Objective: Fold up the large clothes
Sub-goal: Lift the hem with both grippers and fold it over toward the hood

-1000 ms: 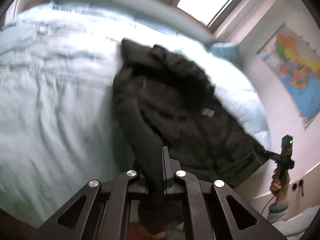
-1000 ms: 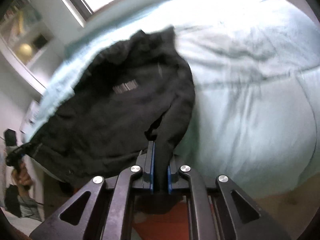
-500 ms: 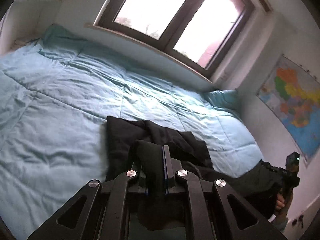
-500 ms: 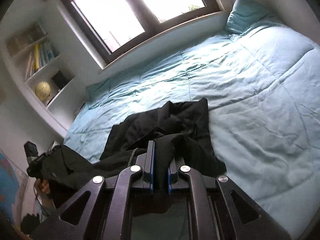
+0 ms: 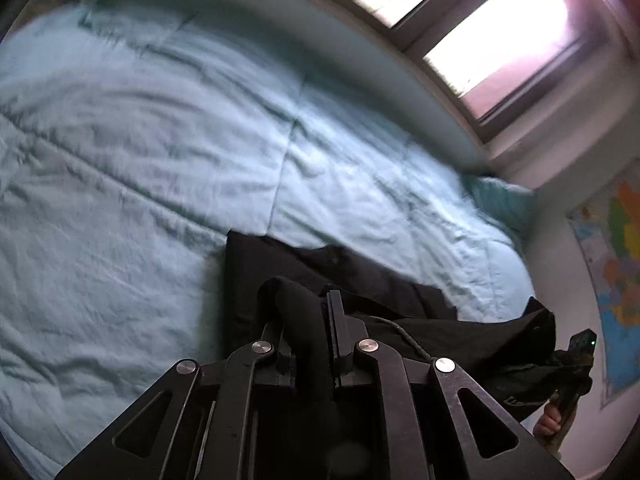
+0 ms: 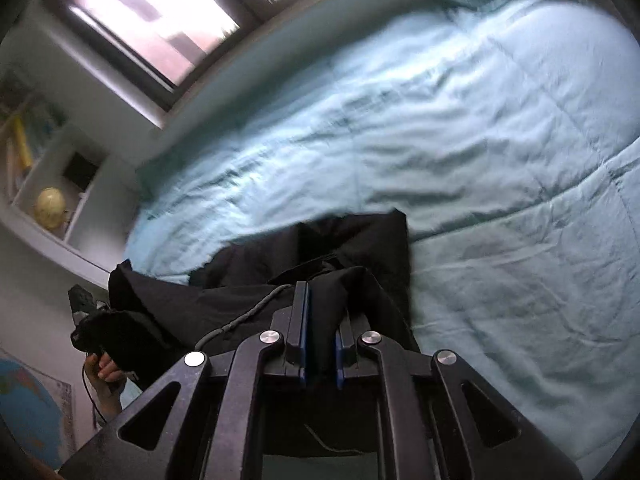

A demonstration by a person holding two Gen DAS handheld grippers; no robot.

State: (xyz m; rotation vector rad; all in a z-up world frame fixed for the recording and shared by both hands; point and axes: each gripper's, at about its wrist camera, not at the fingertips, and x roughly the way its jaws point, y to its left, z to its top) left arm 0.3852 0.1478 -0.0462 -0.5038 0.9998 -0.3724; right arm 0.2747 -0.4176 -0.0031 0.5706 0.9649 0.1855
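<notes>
Black jacket (image 5: 360, 276) dragged nearer bed (image 5: 140, 140) edge; left hand-held gripper (image 5: 316, 320) loosening, right hand-held gripper (image 6: 322, 300) pinching jacket; window (image 5: 500, 40) blurred, probably shut.

Home bedroom: a light-blue quilt (image 5: 168, 152) is covering the bed under a window (image 6: 160, 20); a wall map (image 5: 618, 264) is hanging, shelves holding a globe (image 6: 50, 208).

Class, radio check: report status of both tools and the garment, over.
Left tool shut on black jacket. Right tool shut on it too. Jacket partly on blue duvet, stretched between tools. Nothing in the way.
</notes>
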